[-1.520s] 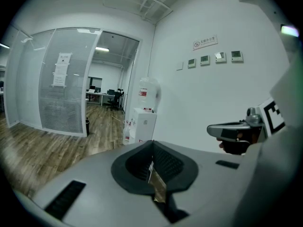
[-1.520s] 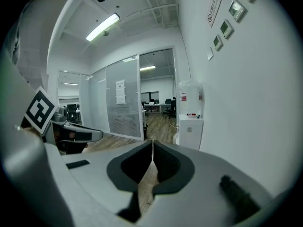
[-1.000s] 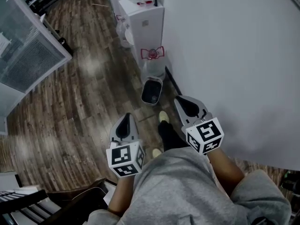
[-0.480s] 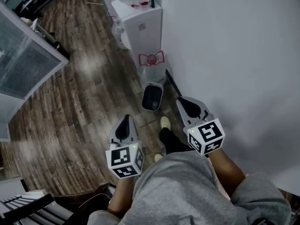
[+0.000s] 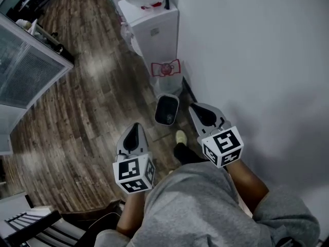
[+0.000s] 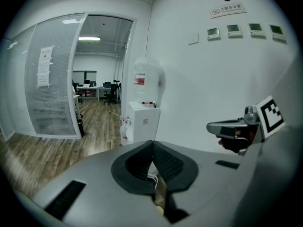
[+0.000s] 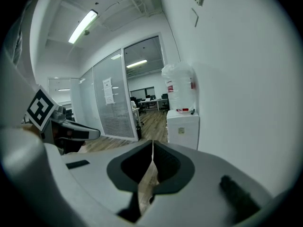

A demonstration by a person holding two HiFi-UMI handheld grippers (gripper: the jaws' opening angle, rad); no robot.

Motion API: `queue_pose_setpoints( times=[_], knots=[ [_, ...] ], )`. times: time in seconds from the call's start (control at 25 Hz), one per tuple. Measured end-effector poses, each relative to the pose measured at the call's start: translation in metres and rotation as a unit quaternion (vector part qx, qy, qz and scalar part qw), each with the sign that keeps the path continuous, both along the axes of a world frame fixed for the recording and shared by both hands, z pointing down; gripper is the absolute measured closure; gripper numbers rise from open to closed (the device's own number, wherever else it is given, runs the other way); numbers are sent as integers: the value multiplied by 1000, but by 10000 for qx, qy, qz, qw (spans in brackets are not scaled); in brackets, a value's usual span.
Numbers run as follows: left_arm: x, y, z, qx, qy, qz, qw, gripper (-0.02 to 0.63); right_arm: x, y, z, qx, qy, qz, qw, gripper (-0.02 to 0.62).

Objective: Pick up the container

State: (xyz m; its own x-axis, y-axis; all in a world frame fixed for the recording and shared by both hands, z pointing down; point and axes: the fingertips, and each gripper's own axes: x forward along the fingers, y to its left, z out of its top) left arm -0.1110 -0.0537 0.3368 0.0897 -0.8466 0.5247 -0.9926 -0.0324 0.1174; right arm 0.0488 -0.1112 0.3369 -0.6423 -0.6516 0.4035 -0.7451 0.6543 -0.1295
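A small dark bin (image 5: 166, 109) with a grey rim stands on the wood floor at the foot of a white water dispenser (image 5: 151, 27), by the wall. My left gripper (image 5: 134, 126) is held in the air over the floor, short and left of the bin, jaws shut with nothing between them. My right gripper (image 5: 197, 109) hovers just right of the bin, well above it, also shut and holding nothing. In the left gripper view the shut gripper (image 6: 152, 144) points toward the dispenser (image 6: 140, 122). The right gripper view shows the other shut gripper (image 7: 152, 144) and the dispenser (image 7: 182, 126).
A white wall (image 5: 257, 60) runs along the right. A glass partition (image 5: 25, 71) with blinds closes off the left side. The person's shoe (image 5: 180, 136) is on the floor just short of the bin. Desks and chairs (image 6: 102, 90) stand far down the corridor.
The head view has shifted a little, so the bin sits slightly lower in the picture. Both grippers have drifted slightly left and up. Their jaws stay shut.
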Motion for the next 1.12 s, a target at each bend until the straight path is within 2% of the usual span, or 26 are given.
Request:
queue_pose_setpoints(
  times=[0.36, 1.12],
  knots=[
    [-7, -44, 3, -84, -95, -261, 9996, 592, -6, -52, 8, -64, -31, -250, 9997, 569],
    [-15, -75, 6, -174, -333, -700, 9968, 592, -17, -106, 23, -95, -101, -785, 9968, 569]
  ],
)
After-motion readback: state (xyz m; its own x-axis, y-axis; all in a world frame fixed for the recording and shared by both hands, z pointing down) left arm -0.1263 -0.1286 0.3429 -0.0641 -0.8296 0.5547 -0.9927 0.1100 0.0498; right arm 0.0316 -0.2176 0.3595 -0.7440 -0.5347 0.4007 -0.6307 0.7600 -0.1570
